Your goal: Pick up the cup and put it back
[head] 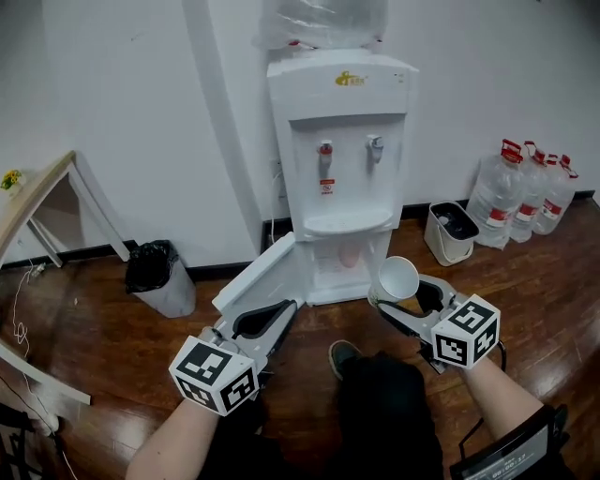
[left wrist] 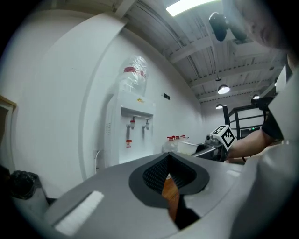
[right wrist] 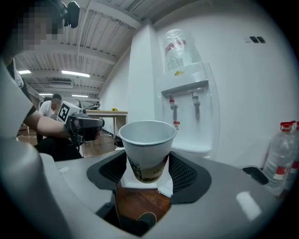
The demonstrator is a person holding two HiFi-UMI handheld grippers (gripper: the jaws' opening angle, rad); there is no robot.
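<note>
- The white paper cup (head: 398, 277) (right wrist: 147, 149), with a brownish print low on its wall, is off the floor in front of the tall white water dispenser (head: 342, 169) (right wrist: 187, 107), level with its lower cabinet. It looks empty.
- Your right gripper (head: 403, 292) (right wrist: 148, 170) is clenched on that cup. One dark ribbed pad presses each side of its lower half, and the rim stands clear above the jaws. In the right gripper view the cup stands upright, mouth up.
- Your left gripper (head: 286, 311) (left wrist: 169, 163) is released. Its dark pads stand a little apart with nothing between them, and only the brown floor shows through the gap. It hangs in front of the dispenser's left side, just before the open white cabinet door (head: 258, 277).
- That door swings out from the dispenser's base towards its left. Something pale pink sits inside the open cabinet, but it is too small to name.
- The dispenser has two taps, one red (head: 325, 150) and one grey (head: 374, 145), above a drip shelf. A clear bottle wrapped in plastic film (head: 323, 21) sits on top.
- Left of the dispenser stands a bin lined with a black bag (head: 161, 277), and further left is a light wooden table (head: 28, 202).
- Right of the dispenser is a small white bin with a dark liner (head: 450, 232). Beyond it, clear water bottles with red caps (head: 525, 192) stand against the wall.
- Your dark shoe (head: 345, 356) rests on the dark wooden floor (head: 94, 328) in front of the dispenser.
</note>
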